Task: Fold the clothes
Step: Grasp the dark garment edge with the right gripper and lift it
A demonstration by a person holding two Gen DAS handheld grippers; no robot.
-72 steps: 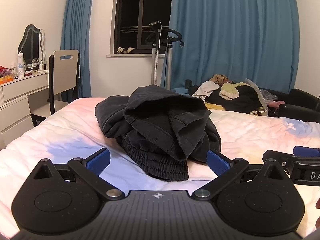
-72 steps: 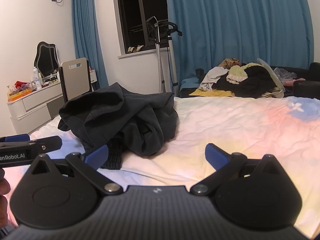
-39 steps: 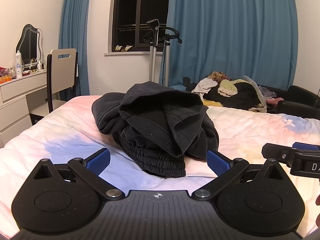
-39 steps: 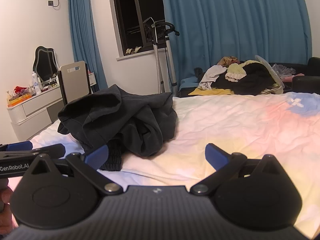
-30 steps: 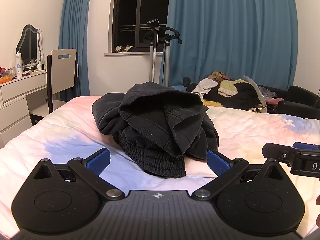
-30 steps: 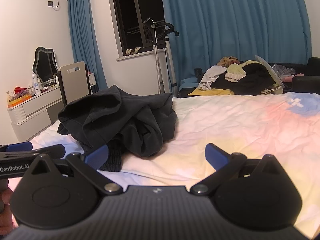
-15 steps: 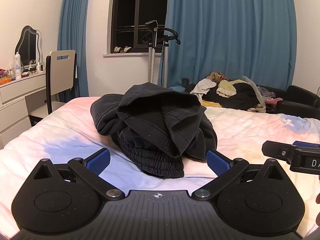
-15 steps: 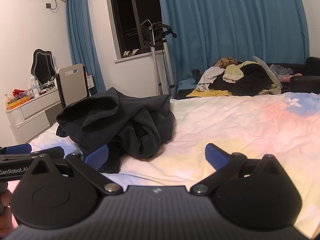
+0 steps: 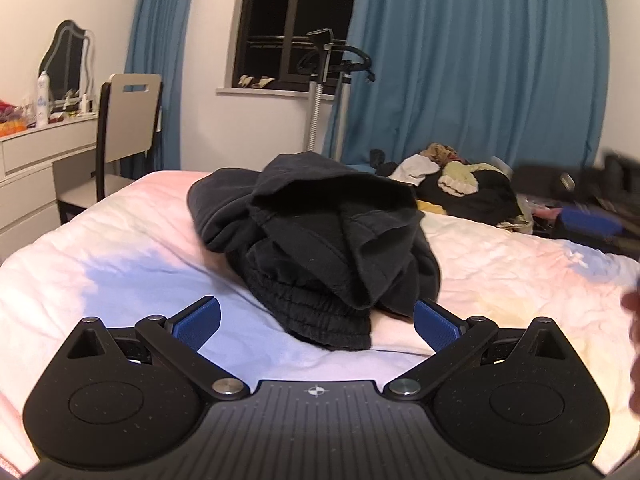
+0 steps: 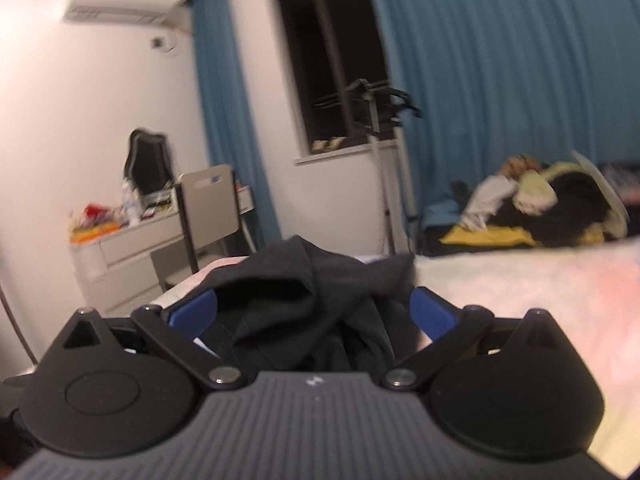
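Clothes (image 9: 320, 240) heaped (black) on bed (image 9: 120, 240).

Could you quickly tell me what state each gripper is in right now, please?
Left gripper: open, holding nothing, just short of the black garment.
Right gripper: open, the black garment between its fingers, not clamped.

black garment (image 9: 320, 240) lies crumpled in a heap on bed (image 9: 120, 248).
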